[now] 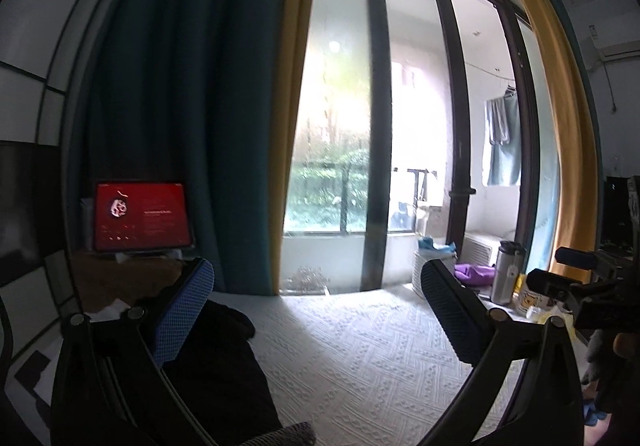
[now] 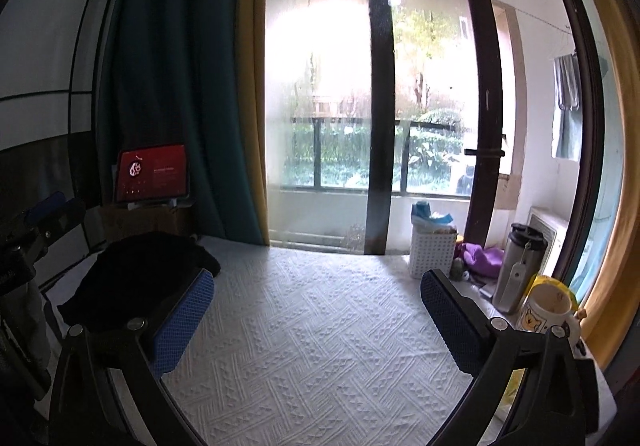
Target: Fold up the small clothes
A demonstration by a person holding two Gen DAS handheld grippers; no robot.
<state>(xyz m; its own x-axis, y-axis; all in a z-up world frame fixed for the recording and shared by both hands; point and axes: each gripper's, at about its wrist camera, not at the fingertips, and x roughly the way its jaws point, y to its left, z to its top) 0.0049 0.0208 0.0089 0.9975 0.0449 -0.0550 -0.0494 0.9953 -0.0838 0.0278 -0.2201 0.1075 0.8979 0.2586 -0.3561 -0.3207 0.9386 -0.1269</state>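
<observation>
A black garment (image 1: 212, 358) lies bunched on the left side of the white textured cover (image 1: 360, 358). In the left wrist view, my left gripper (image 1: 320, 310) hangs open above the cover with nothing between its fingers; its left blue pad (image 1: 188, 310) overlaps the garment. The right gripper (image 1: 560, 270) shows at that view's right edge. In the right wrist view, my right gripper (image 2: 318, 320) is open and empty over the white cover (image 2: 312, 326). The black garment (image 2: 136, 278) sits to its left. The left gripper (image 2: 64, 206) is at the far left edge.
A tablet with a red screen (image 2: 154, 172) stands at the back left by the dark green curtain (image 2: 180, 86). At the right are a white basket (image 2: 432, 254), a purple cloth (image 2: 482, 258), a steel tumbler (image 2: 516, 270) and a mug (image 2: 544, 310). Glass doors (image 2: 332, 106) lie beyond.
</observation>
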